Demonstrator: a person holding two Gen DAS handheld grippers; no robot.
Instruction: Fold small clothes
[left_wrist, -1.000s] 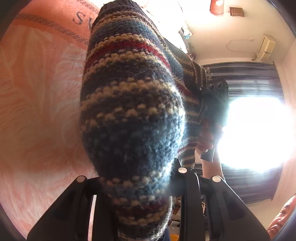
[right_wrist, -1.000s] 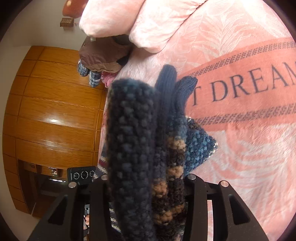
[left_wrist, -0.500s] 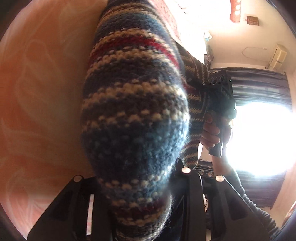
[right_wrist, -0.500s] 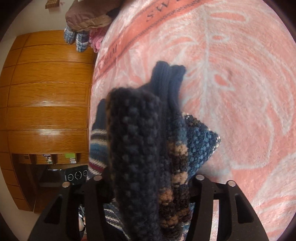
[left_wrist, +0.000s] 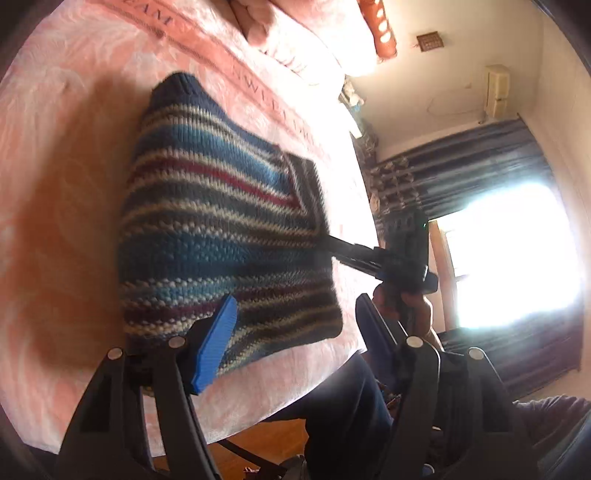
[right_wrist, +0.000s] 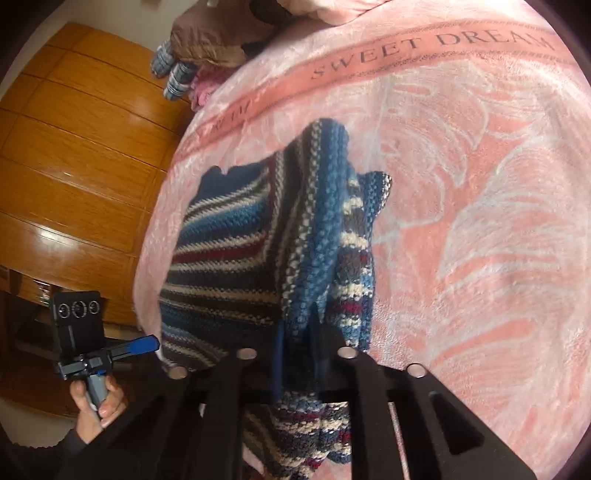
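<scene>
The striped sweater (left_wrist: 221, 229) lies on the pink blanket (left_wrist: 66, 177) near its edge; left gripper (left_wrist: 295, 332) hovers spread and empty; right gripper (right_wrist: 299, 332) pinches a bunched fold; best lay that fold flat, edges aligned, before letting go.

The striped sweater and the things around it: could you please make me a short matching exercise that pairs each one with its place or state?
Things:
1. striped sweater
2. left tongs
3. right tongs
4. brown clothes pile

States:
A. open, holding nothing
B. lying on the pink blanket
C. at the far end of the bed, by the wooden wardrobe
D. shut on a fold of knit

Pairs: 1-B, 2-A, 3-D, 4-C
</scene>
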